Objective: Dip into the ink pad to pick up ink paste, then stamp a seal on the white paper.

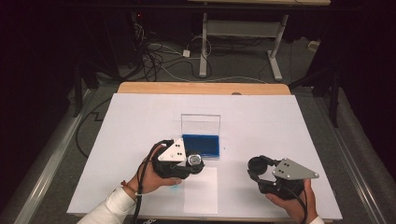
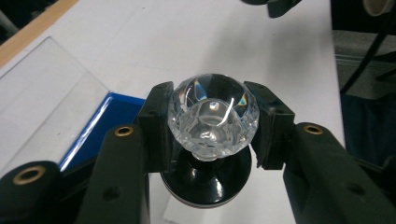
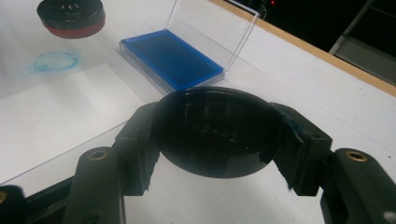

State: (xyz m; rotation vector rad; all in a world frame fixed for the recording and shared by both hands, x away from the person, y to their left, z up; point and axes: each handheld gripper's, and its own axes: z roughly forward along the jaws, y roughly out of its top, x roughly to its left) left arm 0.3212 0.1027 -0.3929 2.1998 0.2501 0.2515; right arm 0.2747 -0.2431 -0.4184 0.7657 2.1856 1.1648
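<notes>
My left gripper [image 1: 195, 161] [image 2: 213, 128] is shut on a stamp by its clear faceted knob [image 2: 213, 116]. The stamp's round black base [image 2: 208, 179] hangs below the jaws, just in front of the blue ink pad [image 1: 201, 145] [image 2: 112, 116]. In the right gripper view the stamp [image 3: 71, 16] hovers above the table and shows a red underside. My right gripper [image 1: 259, 164] [image 3: 217, 140] is shut on a round black cap [image 3: 217, 130], held low over the table's right half. The ink pad [image 3: 170, 58] lies in a case whose clear lid [image 1: 201, 123] [image 3: 212, 32] stands open.
A white paper sheet [image 1: 201, 189] [image 3: 51, 116] lies near the front edge, between my hands. A faint blue ring print [image 3: 50, 60] marks the white table cover [image 1: 261, 121] beside the sheet. The wooden table edge [image 1: 201, 87] runs along the back.
</notes>
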